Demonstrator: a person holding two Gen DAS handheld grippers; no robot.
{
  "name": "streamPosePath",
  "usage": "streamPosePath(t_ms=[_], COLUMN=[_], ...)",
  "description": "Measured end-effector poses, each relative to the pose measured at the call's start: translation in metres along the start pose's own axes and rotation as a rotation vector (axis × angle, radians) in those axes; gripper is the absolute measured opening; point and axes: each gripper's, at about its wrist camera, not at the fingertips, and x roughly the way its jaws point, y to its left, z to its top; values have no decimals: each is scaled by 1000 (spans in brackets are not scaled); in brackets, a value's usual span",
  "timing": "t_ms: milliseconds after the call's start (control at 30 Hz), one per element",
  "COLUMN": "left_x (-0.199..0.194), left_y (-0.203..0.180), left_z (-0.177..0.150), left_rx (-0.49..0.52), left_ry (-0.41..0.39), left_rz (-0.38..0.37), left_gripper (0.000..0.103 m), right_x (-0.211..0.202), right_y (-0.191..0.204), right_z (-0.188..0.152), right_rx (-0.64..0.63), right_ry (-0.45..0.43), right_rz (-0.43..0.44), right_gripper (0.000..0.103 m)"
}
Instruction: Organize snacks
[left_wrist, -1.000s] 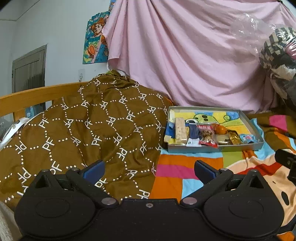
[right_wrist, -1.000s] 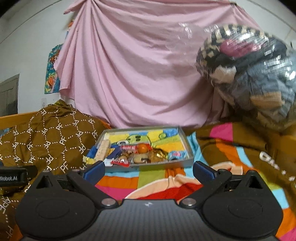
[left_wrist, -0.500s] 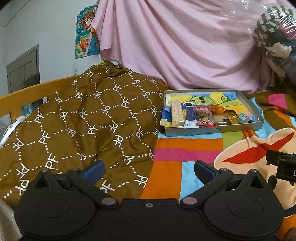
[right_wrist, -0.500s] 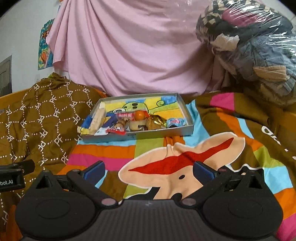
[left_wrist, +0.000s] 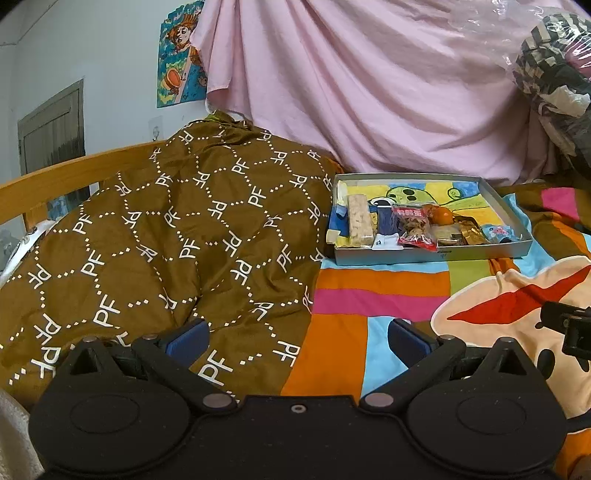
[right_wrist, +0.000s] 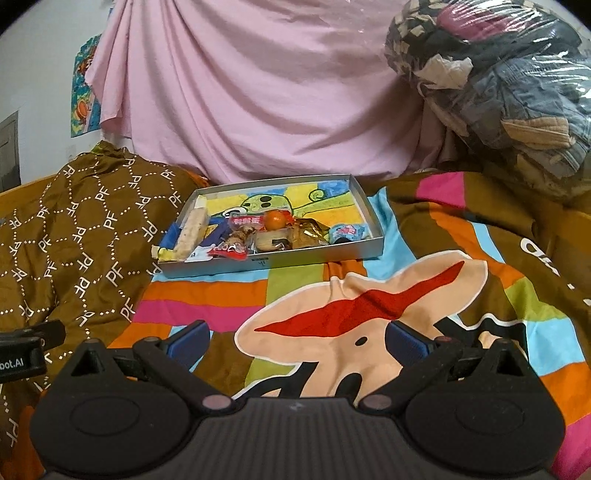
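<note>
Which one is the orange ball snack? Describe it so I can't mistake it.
Find the grey tray on the striped bedspread, below the pink sheet. Its snacks crowd the near edge; the orange ball sits mid-row behind them, the only round, plain orange piece among flat wrappers.

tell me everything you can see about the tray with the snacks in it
The tray is a shallow grey rectangle with low upright walls and a bright cartoon picture on its floor. It lies flat on the striped blanket, its left end against the brown quilt. Wrapped snacks and a small orange crowd its near edge. Neither gripper touches it.
</note>
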Motion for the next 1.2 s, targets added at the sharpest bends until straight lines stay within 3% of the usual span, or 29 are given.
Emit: streamPosePath(t_ms=[1200], left_x=[0], left_y=[1], left_z=[0], left_rx=[-5], left_ry=[1], left_rz=[0], left_gripper=[102], right_x=[0], right_y=[4], right_z=[-3], right_rx=[-25], right_ry=[19], right_rz=[1], right_gripper=[103])
